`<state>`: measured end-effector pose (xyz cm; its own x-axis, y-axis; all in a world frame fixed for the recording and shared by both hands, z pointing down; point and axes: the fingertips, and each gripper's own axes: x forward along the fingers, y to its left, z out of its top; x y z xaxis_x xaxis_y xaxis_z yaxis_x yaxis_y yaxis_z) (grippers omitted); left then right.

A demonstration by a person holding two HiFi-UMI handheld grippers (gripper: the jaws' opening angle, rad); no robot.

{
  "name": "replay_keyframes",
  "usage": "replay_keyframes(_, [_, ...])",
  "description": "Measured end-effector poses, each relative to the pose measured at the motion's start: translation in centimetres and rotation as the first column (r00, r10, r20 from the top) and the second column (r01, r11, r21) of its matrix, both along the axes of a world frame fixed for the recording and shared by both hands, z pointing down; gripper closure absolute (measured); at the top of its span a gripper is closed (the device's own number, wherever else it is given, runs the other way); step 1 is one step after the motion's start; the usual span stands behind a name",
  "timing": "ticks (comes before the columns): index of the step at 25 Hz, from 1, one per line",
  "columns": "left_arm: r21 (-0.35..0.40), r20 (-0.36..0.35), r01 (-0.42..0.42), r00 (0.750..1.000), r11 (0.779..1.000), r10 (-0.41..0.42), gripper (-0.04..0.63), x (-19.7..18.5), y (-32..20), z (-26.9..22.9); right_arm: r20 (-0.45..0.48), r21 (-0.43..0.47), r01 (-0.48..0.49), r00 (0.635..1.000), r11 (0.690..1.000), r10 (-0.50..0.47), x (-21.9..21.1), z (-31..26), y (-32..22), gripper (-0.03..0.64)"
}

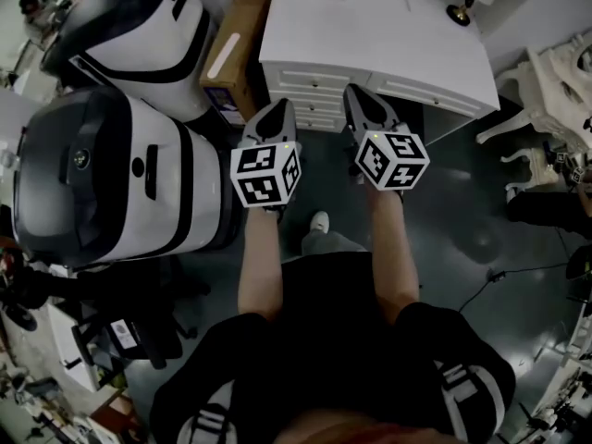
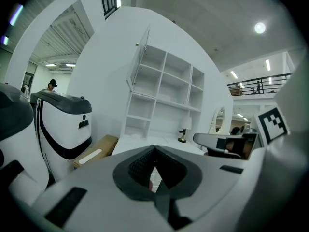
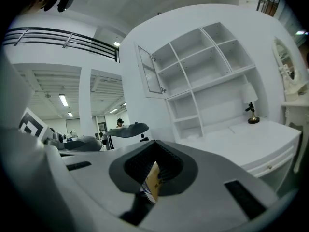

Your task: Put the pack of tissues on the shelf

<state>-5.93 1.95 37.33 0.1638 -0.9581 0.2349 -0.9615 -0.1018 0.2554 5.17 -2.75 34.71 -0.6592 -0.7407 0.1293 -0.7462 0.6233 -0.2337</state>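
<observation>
I stand in front of a white desk (image 1: 398, 40) that carries a white open shelf unit (image 2: 164, 95) (image 3: 203, 76). A small pale lump (image 3: 193, 136) lies on the desk top at the shelf's foot; it is too small to tell whether it is the tissue pack. My left gripper (image 1: 275, 109) (image 2: 154, 149) and right gripper (image 1: 363, 95) (image 3: 157, 143) hover side by side just short of the desk's drawers. Both have their jaws together and nothing between them. Only a sliver of tan cardboard shows through the right gripper's gap.
Two big white-and-black machines (image 1: 120, 183) (image 1: 139, 26) stand at the left, with a cardboard box (image 1: 236, 49) wedged beside the desk. A small dark figurine (image 1: 458, 9) stands on the desk's right. The shelf's glass door (image 2: 137, 62) hangs open. A white ornate chair (image 1: 555, 81) is at the right.
</observation>
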Motion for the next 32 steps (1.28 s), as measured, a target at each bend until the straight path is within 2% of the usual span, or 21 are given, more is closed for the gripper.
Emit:
replay_keyframes(8, [0.050,-0.030,-0.030,0.999,0.998,0.032,0.585,2.0,-5.1,-0.7,-0.008,-0.004,-0.011,1.000,1.000,0.011,1.1,0.0,-5.5,0.598])
replay_keyframes(13, [0.040,-0.033,0.001,0.999,0.999,0.001,0.586,1.2,-6.2,-0.6,-0.012,0.006,0.017,1.000,1.000,-0.017,0.7,-0.2,-6.4,0.597])
replay_keyframes(20, [0.116,-0.066,0.014,0.998,0.993,-0.007,0.586,1.1,-7.0,-2.9,0.032,0.012,-0.003,0.999,1.000,0.002,1.8,-0.5,-7.2,0.598])
replay_keyframes(26, [0.162,-0.165,-0.012,0.986,0.987,0.039,0.586,2.3,-9.7,-4.0,0.074,0.027,-0.063,0.995,0.998,0.061,4.1,-1.1,-9.3,0.598])
replay_keyframes(29, [0.173,-0.166,-0.047,0.983,0.984,0.076,0.586,3.6,-11.8,-4.2,0.070,0.026,-0.102,0.992,0.994,0.100,5.8,-1.0,-11.0,0.598])
replay_keyframes(32, [0.163,-0.136,-0.094,0.984,0.982,0.117,0.586,5.3,-14.1,-3.6,0.082,0.032,-0.148,0.986,0.988,0.145,7.9,-1.0,-12.7,0.598])
